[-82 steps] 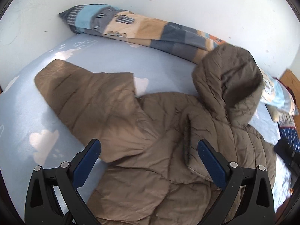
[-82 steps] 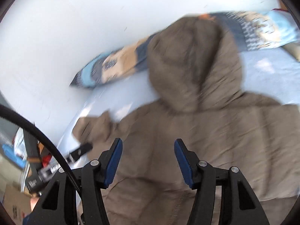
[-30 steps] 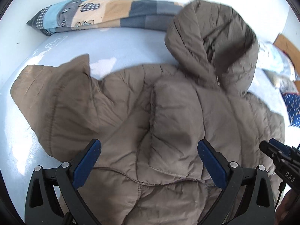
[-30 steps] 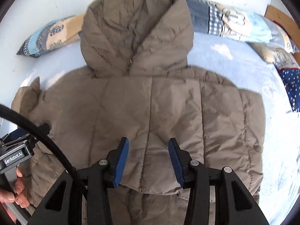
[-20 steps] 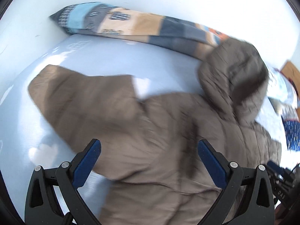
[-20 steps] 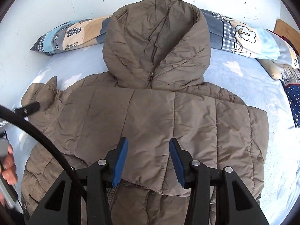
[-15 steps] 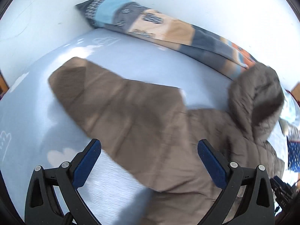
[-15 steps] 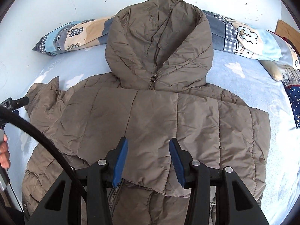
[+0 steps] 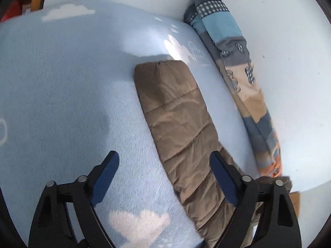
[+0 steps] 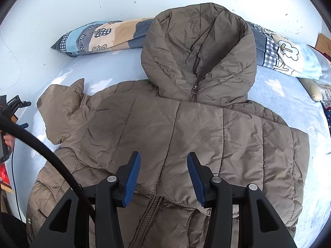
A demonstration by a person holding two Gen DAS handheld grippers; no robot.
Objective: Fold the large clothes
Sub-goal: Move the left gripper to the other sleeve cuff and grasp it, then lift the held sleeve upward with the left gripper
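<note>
Flat on blue cloud-print bedsheet (image 9: 62, 95): jacket (image 10: 186, 136), by wall (image 10: 62, 4).

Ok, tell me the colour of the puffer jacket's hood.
The hood is plain taupe brown, like the rest of the puffer jacket; the right wrist view shows it best.

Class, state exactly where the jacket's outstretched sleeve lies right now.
In the left wrist view, the sleeve lies flat on the blue cloud-print bedsheet, running away between the open left gripper fingers, beside the patchwork pillow along the wall.

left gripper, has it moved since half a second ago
Yes. The left gripper has swung left: the patchwork pillow now sits at right, the sleeve runs lengthwise ahead.
</note>
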